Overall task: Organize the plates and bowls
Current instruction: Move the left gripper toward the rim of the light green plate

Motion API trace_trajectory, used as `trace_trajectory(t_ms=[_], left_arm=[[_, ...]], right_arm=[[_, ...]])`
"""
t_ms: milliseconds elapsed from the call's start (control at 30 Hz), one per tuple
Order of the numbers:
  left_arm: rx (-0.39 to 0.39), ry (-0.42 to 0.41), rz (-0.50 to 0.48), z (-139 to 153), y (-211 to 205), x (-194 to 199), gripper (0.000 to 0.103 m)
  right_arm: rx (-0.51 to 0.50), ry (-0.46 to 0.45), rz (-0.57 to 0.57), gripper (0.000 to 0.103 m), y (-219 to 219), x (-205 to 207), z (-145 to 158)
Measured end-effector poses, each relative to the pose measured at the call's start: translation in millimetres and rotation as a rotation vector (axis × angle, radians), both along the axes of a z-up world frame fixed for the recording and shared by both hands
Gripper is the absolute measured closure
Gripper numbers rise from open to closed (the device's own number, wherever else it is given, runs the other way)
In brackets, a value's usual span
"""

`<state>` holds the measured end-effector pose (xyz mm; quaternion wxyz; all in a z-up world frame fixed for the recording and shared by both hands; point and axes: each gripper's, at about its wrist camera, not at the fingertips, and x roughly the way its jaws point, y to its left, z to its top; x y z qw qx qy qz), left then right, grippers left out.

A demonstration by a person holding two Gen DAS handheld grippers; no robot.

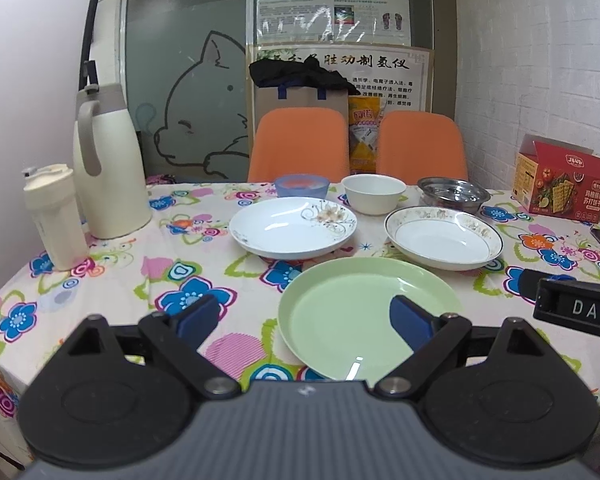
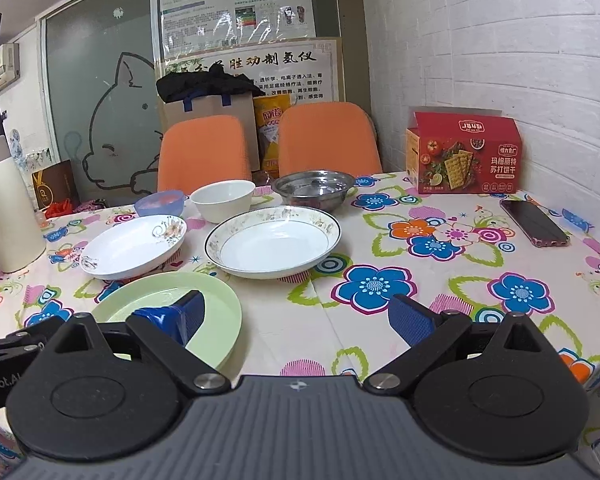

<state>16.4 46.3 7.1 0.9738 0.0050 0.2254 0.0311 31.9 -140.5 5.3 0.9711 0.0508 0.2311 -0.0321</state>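
- Green plate [image 1: 364,316] lies flat on the flowered tablecloth [image 2: 440,280], nearest the front edge; nothing is stacked on it.
- Behind it sit 2 white plates side by side: a flower-print plate [image 1: 292,226] and a gold-rimmed plate [image 1: 444,238], apart from each other and from the green one.
- At the back stand 3 bowls in a row: a blue bowl [image 1: 301,185], a white bowl [image 1: 374,193] and a steel bowl [image 1: 452,195]. None is nested.
- Left gripper [image 1: 306,318] hovers over the near rim of the green plate, jaws spread wide, holding nothing.
- Right gripper [image 2: 296,316] hangs above bare cloth just right of the green plate, jaws likewise spread and empty.
- Judgement: sorting has not started; this is the approach to a first pick.
- Next move likely calls for taking one plate by its rim and setting it on another, then nesting the bowls. The rims are thin and glazed, so a firm pinch well onto the lip seems needed.
- A phone [image 2: 534,222] and a cracker box [image 2: 466,154] lie well right of the dishes.
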Motion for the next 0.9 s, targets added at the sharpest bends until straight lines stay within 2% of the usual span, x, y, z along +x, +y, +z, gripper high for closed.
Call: trace_trajectory(t_ms=[167, 900], left_arm=[[-0.020, 0.007, 0.001, -2.3, 3.8, -3.0, 0.011], [-0.022, 0.036, 0.016, -5.0, 7.0, 0.8, 0.011]], right_arm=[[0.022, -0.004, 0.008, 0.017, -1.9, -5.0, -2.1], [0.036, 0.003, 0.019, 0.017, -4.6, -5.6, -2.3]])
